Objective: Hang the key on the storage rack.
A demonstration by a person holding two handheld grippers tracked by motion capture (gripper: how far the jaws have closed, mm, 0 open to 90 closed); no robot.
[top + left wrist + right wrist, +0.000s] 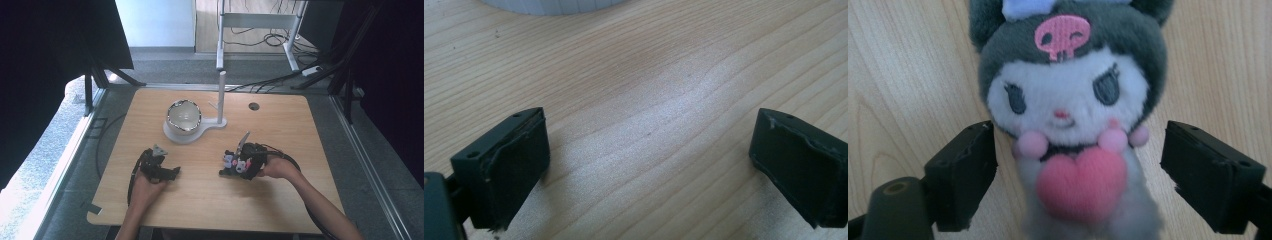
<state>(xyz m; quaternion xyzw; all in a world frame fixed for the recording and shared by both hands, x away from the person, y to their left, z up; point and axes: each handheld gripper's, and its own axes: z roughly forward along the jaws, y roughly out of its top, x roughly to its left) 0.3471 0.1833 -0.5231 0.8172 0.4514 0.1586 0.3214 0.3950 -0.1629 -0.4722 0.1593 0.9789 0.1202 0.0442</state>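
A small plush toy (pixel 1068 95) with a dark grey hood, a white face, a pink skull badge and a pink heart on its chest lies on the wooden table (pixel 280 135). My right gripper (pixel 1078 160) is open, one jaw on each side of the toy's body, with a gap showing on both sides. From above, the plush toy (pixel 234 162) lies right of the table's middle, at the tip of the right gripper (pixel 227 167). My left gripper (pixel 649 145) is open over bare wood. In the high view the left gripper (pixel 174 172) rests at the front left.
A white bowl (pixel 183 116) with a dark patterned rim sits on a white stand base (pixel 172 136) with an upright post (pixel 221 97), behind both grippers. The base's edge (pixel 554 5) lies just ahead of the left gripper. A cable hole (pixel 254 106) is at the back.
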